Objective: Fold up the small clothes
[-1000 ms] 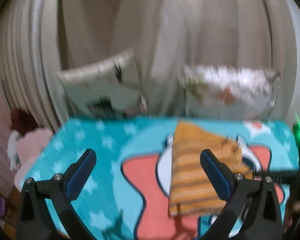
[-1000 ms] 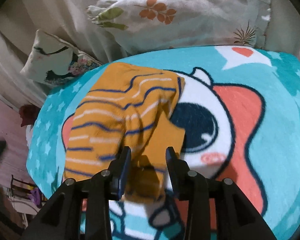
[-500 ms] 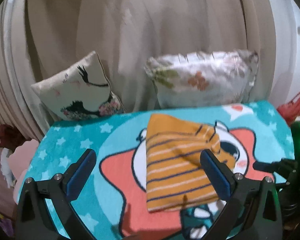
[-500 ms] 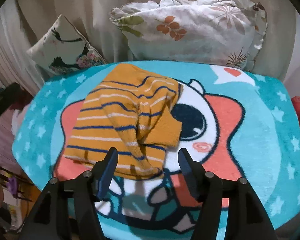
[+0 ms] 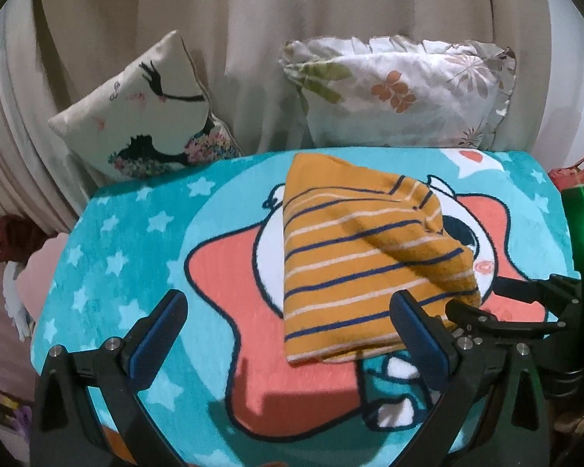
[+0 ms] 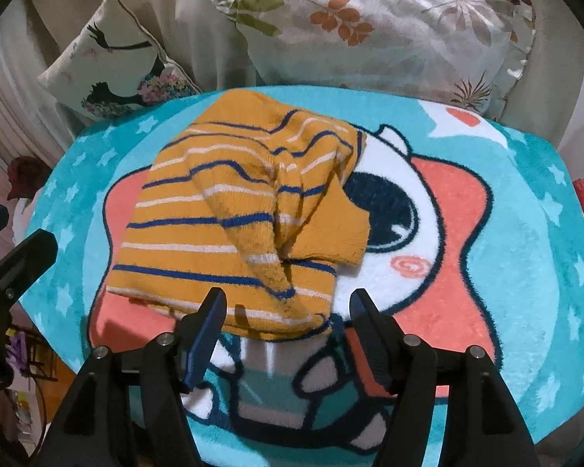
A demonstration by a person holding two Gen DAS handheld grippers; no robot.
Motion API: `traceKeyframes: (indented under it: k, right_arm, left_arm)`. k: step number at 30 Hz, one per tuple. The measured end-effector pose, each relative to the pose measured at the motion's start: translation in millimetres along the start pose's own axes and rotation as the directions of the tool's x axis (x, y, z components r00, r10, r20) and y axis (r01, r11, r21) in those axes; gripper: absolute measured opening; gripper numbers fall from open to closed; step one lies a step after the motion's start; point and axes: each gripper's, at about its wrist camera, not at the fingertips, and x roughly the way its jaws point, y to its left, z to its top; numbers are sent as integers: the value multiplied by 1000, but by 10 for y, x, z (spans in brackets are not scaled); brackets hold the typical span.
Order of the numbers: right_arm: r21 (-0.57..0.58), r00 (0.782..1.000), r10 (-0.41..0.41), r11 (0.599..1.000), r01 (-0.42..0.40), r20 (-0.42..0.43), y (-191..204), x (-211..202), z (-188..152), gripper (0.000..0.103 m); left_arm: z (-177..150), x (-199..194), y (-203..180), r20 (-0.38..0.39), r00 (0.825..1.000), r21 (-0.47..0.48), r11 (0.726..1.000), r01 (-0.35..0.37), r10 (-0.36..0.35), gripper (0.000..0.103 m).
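Striped orange garment [image 6: 229,225] folded on blanket [image 6: 525,241], beyond opening empty right claw [image 6: 288,311], left claw [image 5: 288,323] wide open

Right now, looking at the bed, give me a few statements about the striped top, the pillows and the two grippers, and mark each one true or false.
1. The orange striped top lies folded on the teal cartoon blanket. True.
2. The right gripper is clamped on the top. False: its jaws are opening, no cloth pinched.
3. Two pillows lean at the far edge: the bird-print pillow and the floral pillow. True.
4. The left gripper holds a sleeve. False: open, holding nothing.
5. The top is plain green. False: orange with blue and white stripes.
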Motion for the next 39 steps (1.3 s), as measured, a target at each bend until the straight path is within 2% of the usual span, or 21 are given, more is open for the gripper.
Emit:
traceKeyframes:
  k: [14,39]
  right_arm:
    - [-41,999,-41,998,40,-24,122,78,-87,71]
    - [-58,997,-70,996,68,-32,112,156,-66,73]
  left_arm:
    - [-61,106,-18,-52,998,-21,999,45,-46,103]
    - [-86,288,-17,-128,990,-58,997,56,-63,103]
